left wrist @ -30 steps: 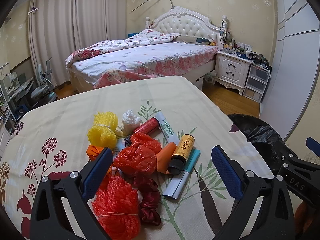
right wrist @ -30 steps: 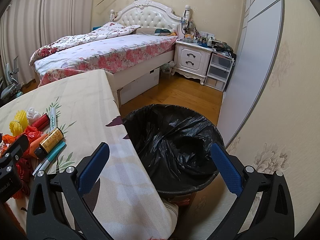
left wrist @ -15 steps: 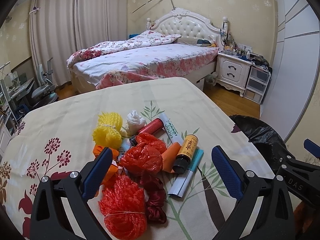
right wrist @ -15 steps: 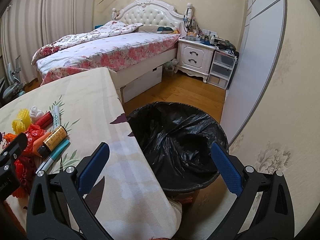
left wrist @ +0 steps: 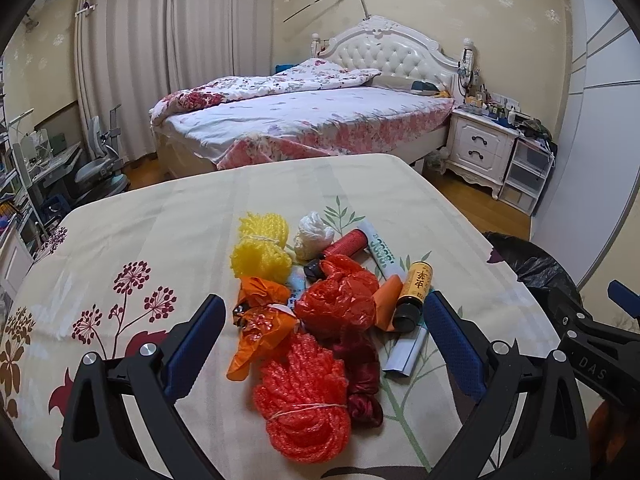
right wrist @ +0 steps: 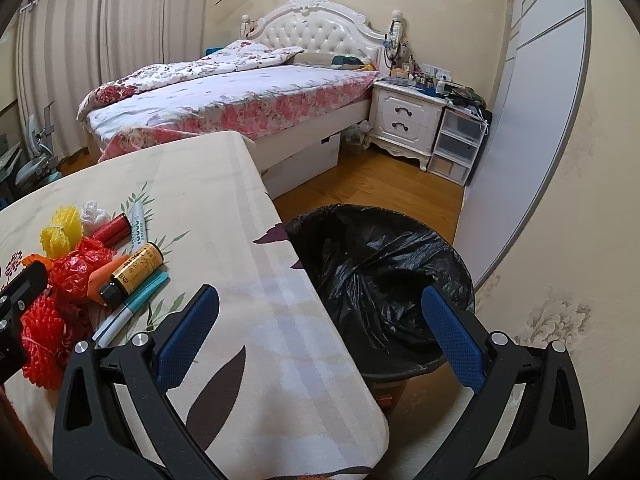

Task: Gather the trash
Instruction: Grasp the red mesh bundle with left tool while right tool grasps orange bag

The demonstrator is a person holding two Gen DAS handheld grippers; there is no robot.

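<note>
My left tongs (left wrist: 324, 344) gape wide over the trash pile (left wrist: 320, 304) on the counter (left wrist: 160, 240); right tongs (right wrist: 320, 336) wide above the bin (right wrist: 384, 264). I'd drop squarely onto one soft bundle.

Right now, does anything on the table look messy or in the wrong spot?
Yes. A jumble of trash sits heaped on the tablecloth: a red mesh bundle, a crumpled red plastic bag, a yellow mesh bundle and a small amber bottle lying on its side. The black-lined trash bin beside the table looks empty.
</note>
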